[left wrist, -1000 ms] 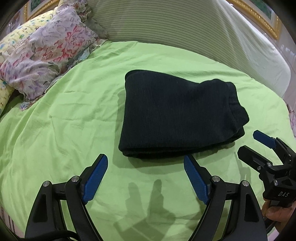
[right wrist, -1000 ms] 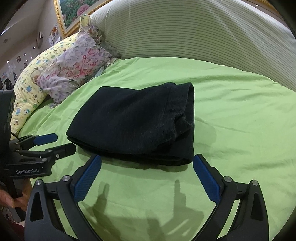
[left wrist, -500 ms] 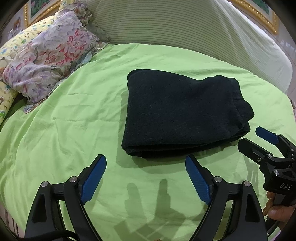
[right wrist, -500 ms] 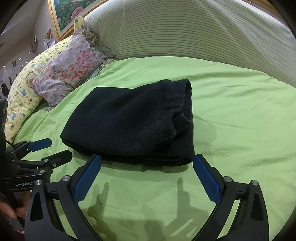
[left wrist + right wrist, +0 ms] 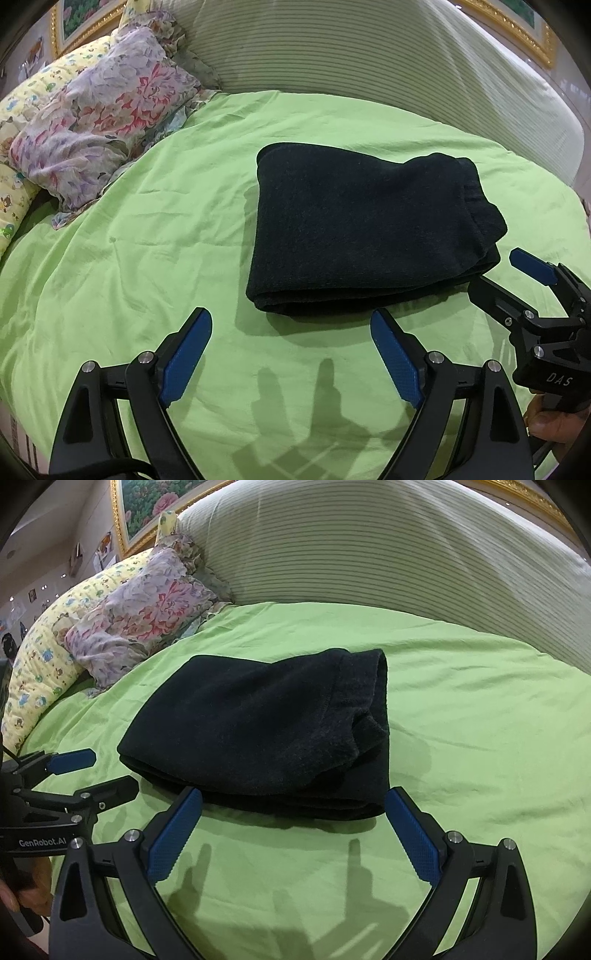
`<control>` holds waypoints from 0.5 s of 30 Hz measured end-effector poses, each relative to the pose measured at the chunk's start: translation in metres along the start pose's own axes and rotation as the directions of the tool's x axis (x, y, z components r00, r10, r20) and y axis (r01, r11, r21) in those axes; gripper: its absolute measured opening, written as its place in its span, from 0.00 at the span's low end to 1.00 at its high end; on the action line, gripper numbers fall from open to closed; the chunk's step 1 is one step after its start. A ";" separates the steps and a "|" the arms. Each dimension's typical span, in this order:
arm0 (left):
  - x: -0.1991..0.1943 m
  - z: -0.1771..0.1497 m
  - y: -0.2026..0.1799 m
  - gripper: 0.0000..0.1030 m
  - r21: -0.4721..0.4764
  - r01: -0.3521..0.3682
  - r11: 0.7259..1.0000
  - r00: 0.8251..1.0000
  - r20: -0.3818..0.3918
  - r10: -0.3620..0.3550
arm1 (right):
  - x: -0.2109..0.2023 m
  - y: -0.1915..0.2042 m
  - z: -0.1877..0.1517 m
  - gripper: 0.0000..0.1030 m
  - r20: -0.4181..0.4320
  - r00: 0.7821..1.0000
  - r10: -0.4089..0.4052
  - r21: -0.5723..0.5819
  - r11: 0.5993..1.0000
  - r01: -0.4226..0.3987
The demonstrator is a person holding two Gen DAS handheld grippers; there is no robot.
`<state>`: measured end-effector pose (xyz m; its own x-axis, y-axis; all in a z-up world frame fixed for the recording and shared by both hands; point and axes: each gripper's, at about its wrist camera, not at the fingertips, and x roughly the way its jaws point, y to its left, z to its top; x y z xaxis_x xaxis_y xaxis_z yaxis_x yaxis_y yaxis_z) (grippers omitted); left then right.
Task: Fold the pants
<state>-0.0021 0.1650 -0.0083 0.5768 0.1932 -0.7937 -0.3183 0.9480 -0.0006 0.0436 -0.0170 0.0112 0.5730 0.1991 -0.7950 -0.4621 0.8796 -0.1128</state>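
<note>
Left tongs and right tongs both gape wide, gripping nothing. Black pants lie folded into a thick rectangle on the green bed sheet.

Green bedsheet, wrinkled. Floral pillow at far left, touching yellow cartoon-print pillow. Striped headboard cushion behind, gold-framed painting above.

Bright, even overhead light falls on the bed, throwing soft shadows of the fingers onto its near edge, while fisheye bending curves the headboard, corners vignette black, and focus stays sharp.
</note>
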 end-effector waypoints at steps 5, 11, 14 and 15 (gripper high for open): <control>-0.002 0.000 0.001 0.86 -0.004 -0.004 1.000 1.000 0.001 0.004 | -0.001 0.001 -0.001 0.96 0.002 1.000 0.011 0.009 1.000 -0.011; -0.003 0.000 0.000 0.86 -0.002 -0.009 1.000 1.000 0.005 0.009 | -0.003 0.003 0.000 0.96 0.009 1.000 0.014 0.005 1.000 -0.014; -0.003 0.000 0.001 0.86 -0.001 -0.009 1.000 1.000 0.005 0.009 | -0.005 0.003 0.000 0.96 0.012 1.000 0.017 0.010 1.000 -0.017; -0.003 0.000 0.001 0.86 -0.001 -0.010 1.000 1.000 0.005 0.010 | -0.006 0.003 0.000 0.96 0.015 1.000 0.017 0.010 1.000 -0.017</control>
<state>-0.0038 0.1650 -0.0059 0.5777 0.2041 -0.7903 -0.3247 0.9458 0.0069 0.0391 -0.0156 0.0153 0.5750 0.2202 -0.7880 -0.4650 0.8804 -0.0933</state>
